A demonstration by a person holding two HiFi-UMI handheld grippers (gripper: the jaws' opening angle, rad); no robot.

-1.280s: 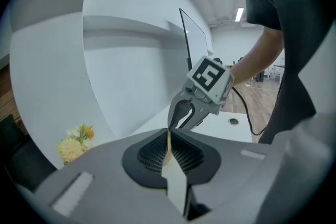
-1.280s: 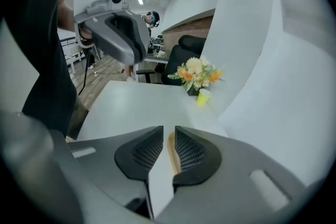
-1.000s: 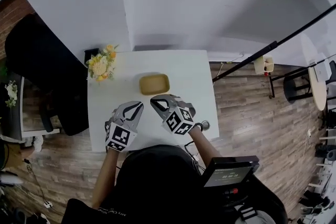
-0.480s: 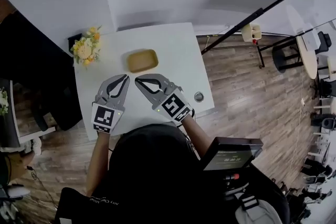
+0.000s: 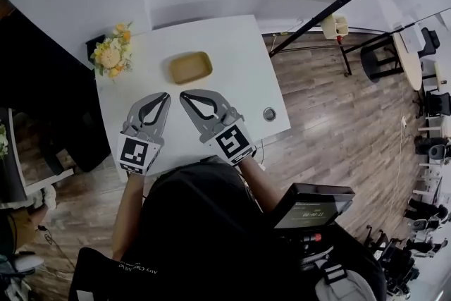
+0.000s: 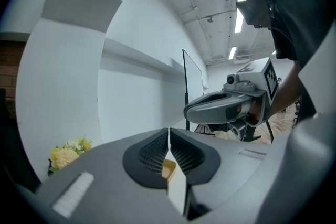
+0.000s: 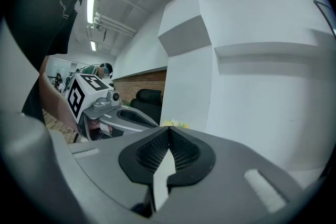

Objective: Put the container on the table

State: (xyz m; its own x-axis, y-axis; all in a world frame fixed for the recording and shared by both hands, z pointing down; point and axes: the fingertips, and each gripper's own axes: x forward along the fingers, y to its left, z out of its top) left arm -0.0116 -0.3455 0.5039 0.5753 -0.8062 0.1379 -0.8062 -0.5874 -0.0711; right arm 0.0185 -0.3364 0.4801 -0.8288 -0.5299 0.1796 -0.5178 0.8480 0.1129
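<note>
Head view | container [image 5: 190,68]: shallow tan rounded rectangle on white table [image 5: 243,60] | left gripper [image 5: 164,96], right gripper [image 5: 184,95]: fingers together, empty

I raised my right grey two-jaw gripper [image 5: 185,95] higher above the white rectangular table [image 5: 243,56], with the tan oblong container [image 5: 190,68] lying just ahead of its tips. I rolled it until its marker cube [image 5: 235,142] faced upward more squarely. My left gripper [image 5: 164,96] rose less, alongside it.

Nothing can be read for certain. White print on the shirt [image 5: 138,269] at seven o'clock and the screen [image 5: 311,211] at four o'clock are too blurred.
</note>
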